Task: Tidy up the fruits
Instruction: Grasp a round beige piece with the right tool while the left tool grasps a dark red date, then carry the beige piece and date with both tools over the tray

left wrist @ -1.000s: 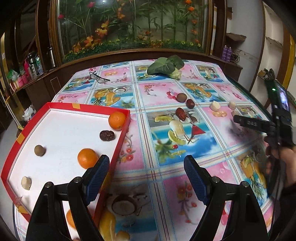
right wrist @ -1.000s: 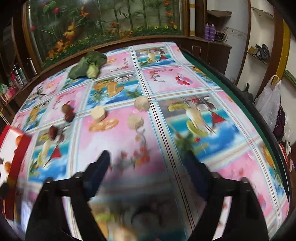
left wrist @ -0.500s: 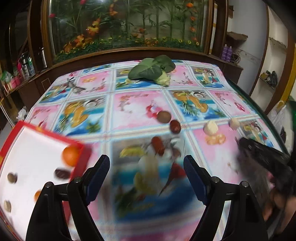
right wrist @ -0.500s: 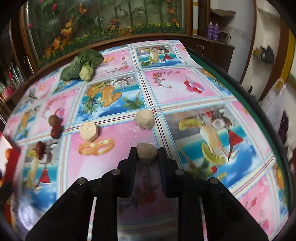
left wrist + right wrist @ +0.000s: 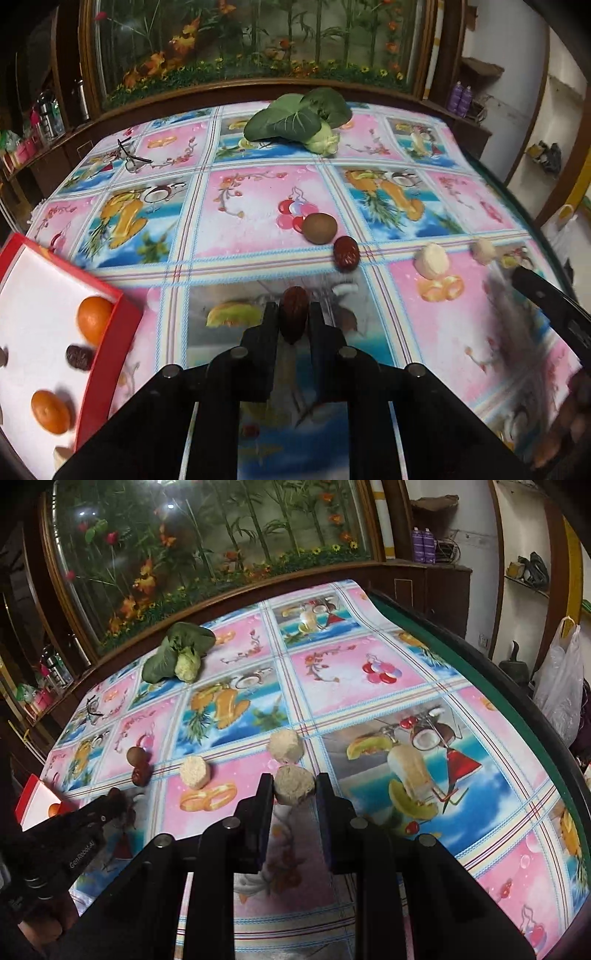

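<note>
**Grippers close on date and pale fruit chunk over picture-print tablecloth**

Fruit sorting is under way on a table spread with a glossy tablecloth (image 5: 255, 206) printed in pink and blue squares. The left gripper (image 5: 293, 321) has its fingers clamped on a red date (image 5: 294, 317), held lengthwise between the pads, low over the near middle of the cloth. The right gripper (image 5: 294, 786) is closed on a pale cut fruit chunk (image 5: 294, 784), pinched across its round sides just near of a second chunk (image 5: 285, 746).

The date looks light, wrinkled and slightly yielding, so a grip across its waist should hold; the chunk looks soft and crumbly at the cut face, and a hard squeeze could likely bruise it.

At near left a red-rimmed white tray (image 5: 107, 354) already carries two oranges (image 5: 94, 319) and another date (image 5: 78, 357). Waiting on the cloth are a kiwi (image 5: 320, 228) touching a further date (image 5: 346, 254), with a third chunk (image 5: 432, 261) to the right. A leafy bok choy (image 5: 299, 120) and a pair of glasses (image 5: 131, 160) lie at the far side. Behind the table stands a wood-framed glass case of artificial flowers (image 5: 207, 535); a plastic bag (image 5: 559, 686) hangs at right.
</note>
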`<state>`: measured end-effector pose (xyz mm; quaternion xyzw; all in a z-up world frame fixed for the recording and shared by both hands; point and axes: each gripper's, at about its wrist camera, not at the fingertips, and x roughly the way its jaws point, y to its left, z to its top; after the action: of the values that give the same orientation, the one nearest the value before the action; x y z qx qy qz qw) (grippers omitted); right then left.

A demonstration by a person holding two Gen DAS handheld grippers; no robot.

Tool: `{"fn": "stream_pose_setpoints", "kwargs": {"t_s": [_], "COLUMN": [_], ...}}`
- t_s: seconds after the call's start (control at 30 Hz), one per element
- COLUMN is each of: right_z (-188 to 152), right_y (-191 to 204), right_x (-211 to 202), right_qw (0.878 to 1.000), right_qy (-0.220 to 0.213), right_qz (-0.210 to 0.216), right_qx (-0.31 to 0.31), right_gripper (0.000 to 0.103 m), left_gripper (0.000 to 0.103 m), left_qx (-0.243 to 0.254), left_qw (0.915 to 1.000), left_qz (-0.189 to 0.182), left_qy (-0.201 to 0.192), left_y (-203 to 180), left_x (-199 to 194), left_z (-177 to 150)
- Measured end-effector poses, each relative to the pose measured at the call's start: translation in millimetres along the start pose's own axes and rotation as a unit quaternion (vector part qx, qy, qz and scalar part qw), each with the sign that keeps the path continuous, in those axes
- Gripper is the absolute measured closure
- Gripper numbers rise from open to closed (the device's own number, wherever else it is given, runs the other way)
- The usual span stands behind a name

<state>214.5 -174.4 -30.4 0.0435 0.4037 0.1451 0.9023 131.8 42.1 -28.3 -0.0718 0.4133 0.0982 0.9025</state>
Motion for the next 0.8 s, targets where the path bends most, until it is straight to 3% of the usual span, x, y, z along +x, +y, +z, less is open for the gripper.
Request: {"fn": "stream_pose_setpoints", "kwargs": {"t_s": [0.2, 0.53, 0.8], "right_z": [-0.9, -4.0, -5.4], "right_y": [5.3, 14.4, 20.1], "right_x": [1.0, -1.4, -3.2], "right_qw": [1.000, 0.999, 0.998], "right_qy": [-0.001, -0.010, -0.021], "right_qz": [0.004, 0.002, -0.018], "right_qx": [-0.011, -0.034, -0.053], "right_gripper": [0.079, 0.079, 0.079], "left_gripper": [0.089, 0.089, 0.089], "left_qx": [0.004, -0.015, -0.027], "left_qw": [0.9997, 0.9976, 0.9979], "left_qz": [-0.024, -0.021, -0.023], "left_qy": [-0.002, -0.064, -0.053], "left_y": [-1.5, 12.3, 21.9], "left_x": [-25.9, -42.1, -37.2], "left_z": [-18.6, -21.4, -19.1]}}
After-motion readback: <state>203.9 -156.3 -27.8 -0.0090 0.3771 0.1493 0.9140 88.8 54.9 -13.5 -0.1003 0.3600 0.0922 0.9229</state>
